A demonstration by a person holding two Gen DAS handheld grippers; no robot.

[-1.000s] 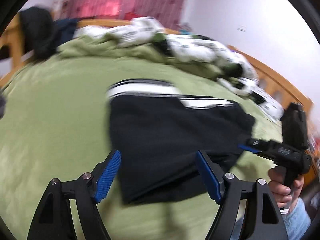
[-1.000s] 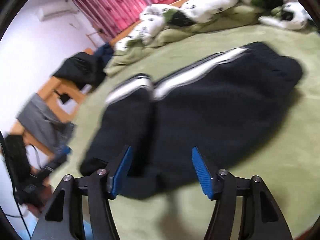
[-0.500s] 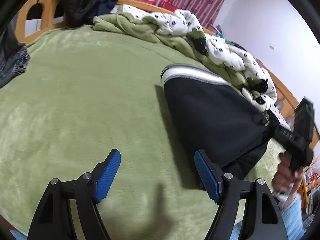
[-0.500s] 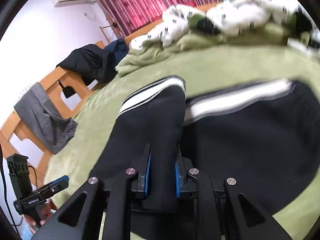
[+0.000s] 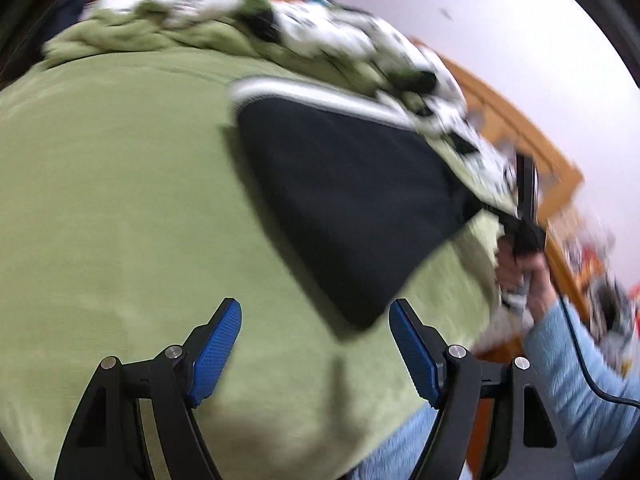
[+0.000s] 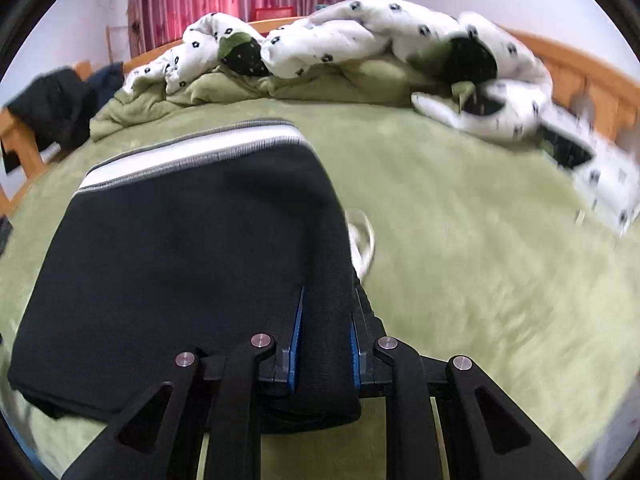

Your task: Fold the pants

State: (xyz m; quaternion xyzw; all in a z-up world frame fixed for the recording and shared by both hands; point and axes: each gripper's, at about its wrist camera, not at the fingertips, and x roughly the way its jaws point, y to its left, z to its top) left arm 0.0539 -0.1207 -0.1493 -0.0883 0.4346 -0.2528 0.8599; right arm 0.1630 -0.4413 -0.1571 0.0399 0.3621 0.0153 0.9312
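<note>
Black track pants with a white side stripe lie on the green bed blanket, already doubled into a compact dark block; the striped edge faces the heaped spotted duvet at the far side of the bed.

Right gripper: jaws drawn narrow, clamped on a thick fold of the pants at the block's corner nearest the camera. Cloth bulges between the blue pads. In the left wrist view the same corner looks lifted off the blanket toward the right hand; the frame is motion-blurred, so the edge is not sharp.

Left gripper: jaws spread wide, nothing between them, hovering over bare blanket just beside the near tip of the pants.

Step in hand, as I judge it: a late fold or a straightening pull, with the right side carrying the cloth.

Next move likely calls for:
- laying the held corner over toward the striped edge, or tugging it flat
- the left gripper pinning or taking the near tip so the stack does not slide
- watching the thick layers; they may spring back when let go

A white drawstring loop shows beside the pants' right edge.
</note>
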